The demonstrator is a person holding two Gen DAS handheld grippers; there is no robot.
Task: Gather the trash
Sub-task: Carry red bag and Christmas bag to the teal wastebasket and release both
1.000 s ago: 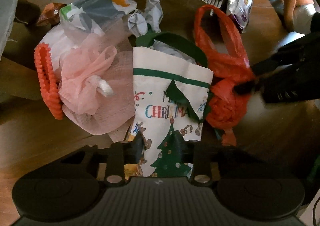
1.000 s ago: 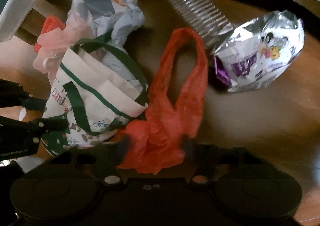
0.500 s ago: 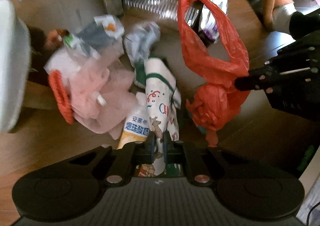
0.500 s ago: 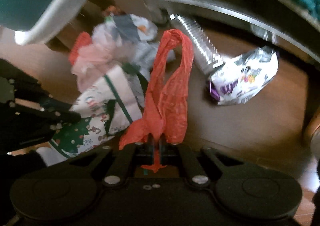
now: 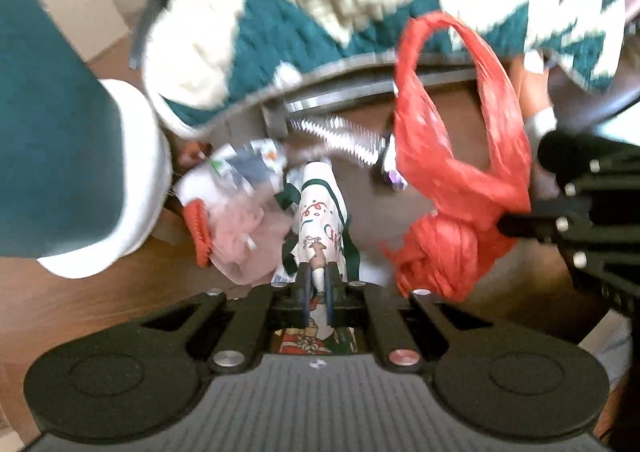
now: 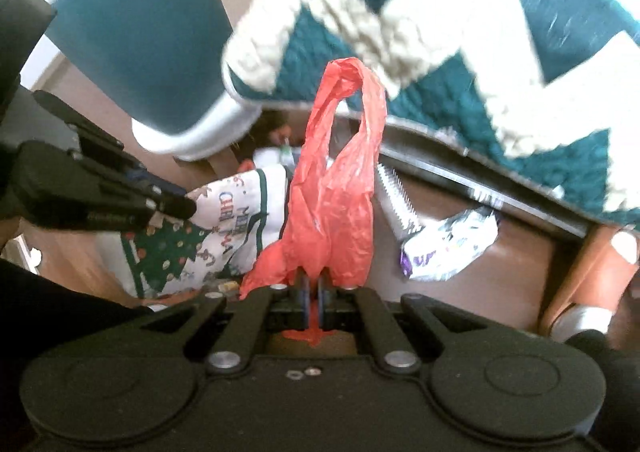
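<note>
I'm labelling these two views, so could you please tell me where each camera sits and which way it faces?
Left wrist: sits on the left tongs, facing steeply down at the floor litter; they pinch the white Christmas-print fabric bag.
Right wrist: sits on the right tongs, facing down; they pinch the crumpled red plastic bag.
Shared: both bags, the silver foil wrapper, the teal-and-cream knitted blanket, and each view shows the other tongs.

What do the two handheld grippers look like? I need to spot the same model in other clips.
Both match. The left gripper and right gripper are matte black plastic: two straight linkage bars with silver pivot bolts, round domed housings either side, and thin blue-edged pads on the fingers. The left has a ribbed grey top plate.
</note>
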